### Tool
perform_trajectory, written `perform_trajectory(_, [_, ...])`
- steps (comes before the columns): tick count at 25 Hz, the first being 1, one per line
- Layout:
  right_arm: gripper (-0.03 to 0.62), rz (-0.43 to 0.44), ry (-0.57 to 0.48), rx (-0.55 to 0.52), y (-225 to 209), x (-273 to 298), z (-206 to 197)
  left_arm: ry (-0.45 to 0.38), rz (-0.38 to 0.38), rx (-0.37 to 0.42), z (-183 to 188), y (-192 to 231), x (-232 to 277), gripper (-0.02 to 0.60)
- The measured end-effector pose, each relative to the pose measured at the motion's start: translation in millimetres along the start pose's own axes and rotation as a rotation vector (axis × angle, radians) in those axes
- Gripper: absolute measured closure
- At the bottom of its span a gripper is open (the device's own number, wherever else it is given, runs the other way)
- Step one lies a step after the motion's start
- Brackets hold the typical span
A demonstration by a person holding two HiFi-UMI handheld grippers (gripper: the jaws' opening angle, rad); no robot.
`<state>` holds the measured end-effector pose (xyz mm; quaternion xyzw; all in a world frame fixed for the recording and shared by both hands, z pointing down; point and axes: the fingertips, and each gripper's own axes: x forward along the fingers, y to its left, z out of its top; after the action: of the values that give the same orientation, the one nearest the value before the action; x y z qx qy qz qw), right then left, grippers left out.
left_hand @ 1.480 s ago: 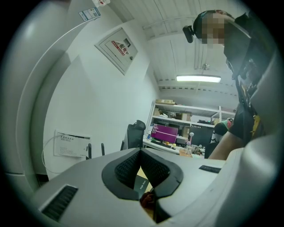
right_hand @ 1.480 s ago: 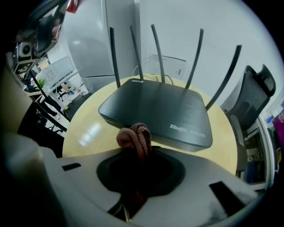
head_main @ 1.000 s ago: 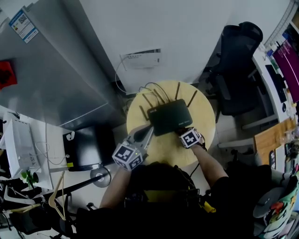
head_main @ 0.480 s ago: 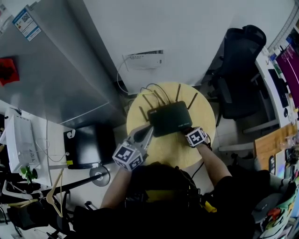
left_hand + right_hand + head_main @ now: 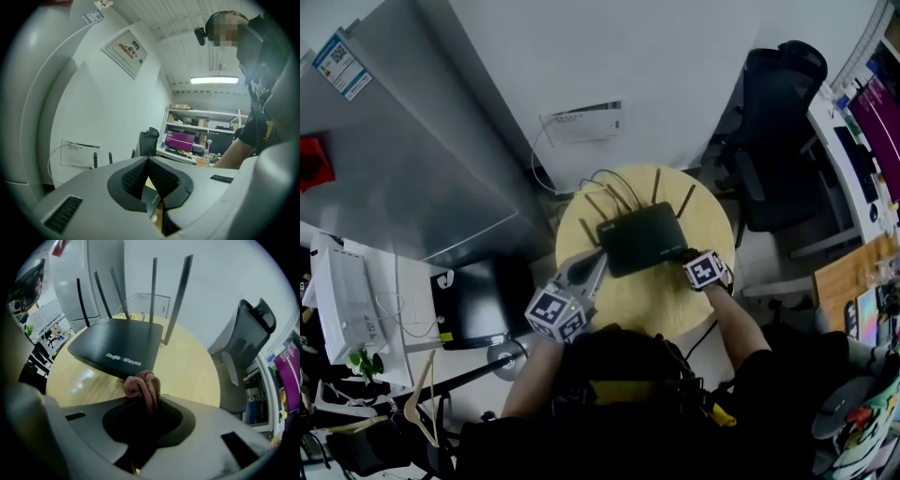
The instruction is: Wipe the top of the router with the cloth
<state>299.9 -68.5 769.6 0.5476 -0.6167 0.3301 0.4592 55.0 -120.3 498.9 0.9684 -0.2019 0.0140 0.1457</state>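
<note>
The router point(image 5: 117, 345) is seen in matte black with white lettering on its front edge, and the table point(image 5: 187, 357) under it in pale yellow wood grain. The cloth point(image 5: 143, 385) in the right gripper point(image 5: 145, 404) is dusty red-brown ribbed knit. The gripper shell is grey with black ribbed pads and its marker cube point(image 5: 705, 270) is patterned in black-and-white squares. At 2 o'clock from the table, a black chair point(image 5: 773, 112) and a magenta screen point(image 5: 877, 131) are seen.

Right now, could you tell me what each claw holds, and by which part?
The right claw pinches the reddish-brown cloth by a bunched fold. The left claw looks shut at the router's near corner; a grip cannot be told.
</note>
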Motion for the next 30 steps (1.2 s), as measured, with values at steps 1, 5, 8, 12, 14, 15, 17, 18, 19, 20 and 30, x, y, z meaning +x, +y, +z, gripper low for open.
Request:
perform_trajectory(1, [0.531, -0.012, 0.0, 0.005, -3.1, -0.7, -0.3, 0.002, -0.007, 0.001, 1.2, 0.5, -0.1, 0.591])
perform_trajectory(5, [0.531, -0.117, -0.012, 0.075, -30.6, -15.4, -0.6, 0.005, -0.022, 0.007, 4.5, 5.4, -0.9, 0.591])
perform_trajectory(8, [0.531, -0.186, -0.138, 0.378, -79.4, -29.5, -3.3, 0.02, -0.036, 0.019, 7.1, 7.8, 0.7, 0.591])
perform_trajectory(12, [0.531, -0.183, -0.264, 0.69, -121.7, -60.3, -12.6, 0.002, -0.051, 0.035, 10.9, 10.5, 4.9, 0.591])
perform_trajectory(14, [0.531, -0.178, -0.31, 0.683, -127.0, -71.0, -14.8, -0.003, -0.038, 0.056, 14.2, 9.7, 5.8, 0.591])
perform_trajectory(15, [0.531, -0.17, -0.34, 0.667, -126.9, -77.5, -13.9, -0.002, -0.023, 0.067, 15.4, 8.7, 5.8, 0.58])
perform_trajectory(17, [0.531, -0.136, -0.414, 0.629, -123.6, -91.7, -11.5, 0.001, 0.021, 0.081, 16.8, 5.2, 3.2, 0.58])
perform_trajectory(18, [0.531, -0.117, -0.464, 0.6, -120.4, -103.7, -7.0, -0.004, 0.046, 0.08, 17.8, 3.7, 0.0, 0.58])
perform_trajectory(19, [0.531, -0.101, -0.518, 0.562, -116.9, -116.4, -1.1, -0.014, 0.073, 0.074, 19.6, 3.1, -4.2, 0.58])
perform_trajectory(20, [0.531, -0.085, -0.57, 0.517, -113.8, -126.5, 5.4, -0.029, 0.102, 0.061, 22.0, 4.0, -9.3, 0.58])
perform_trajectory(30, [0.531, -0.055, -0.869, 0.221, -31.8, -196.1, 63.6, -0.181, 0.327, 0.077, 48.3, 13.4, -71.4, 0.58])
